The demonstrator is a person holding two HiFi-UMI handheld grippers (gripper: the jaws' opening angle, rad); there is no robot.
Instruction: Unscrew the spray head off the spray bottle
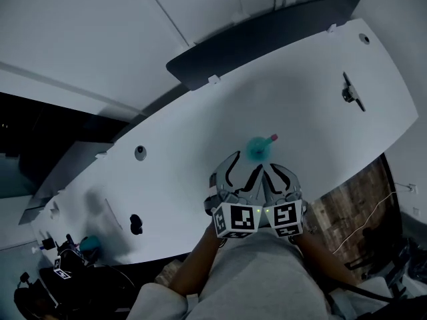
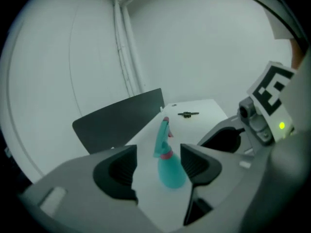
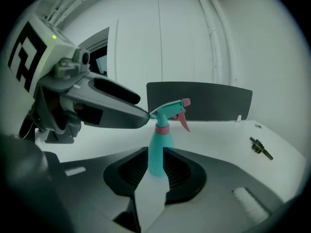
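A teal spray bottle (image 1: 257,150) with a pink collar and pink trigger stands upright on the white table (image 1: 200,132). Both grippers hover close together just on my side of it. In the left gripper view the bottle (image 2: 170,171) stands in the wide gap of my open left gripper (image 2: 158,161), nearer the right pad, untouched. In the right gripper view the bottle (image 3: 156,152) lines up with the narrow gap of my right gripper (image 3: 155,171), whose jaws stand apart and hold nothing. There the left gripper's finger (image 3: 116,111) points at the spray head (image 3: 170,108).
A small black tool (image 1: 352,93) lies at the table's far right. A dark panel (image 1: 267,35) stands behind the far edge. Round grommets (image 1: 140,153) sit in the tabletop, and a small black object (image 1: 135,224) lies near its front left. Wooden floor (image 1: 347,205) shows on the right.
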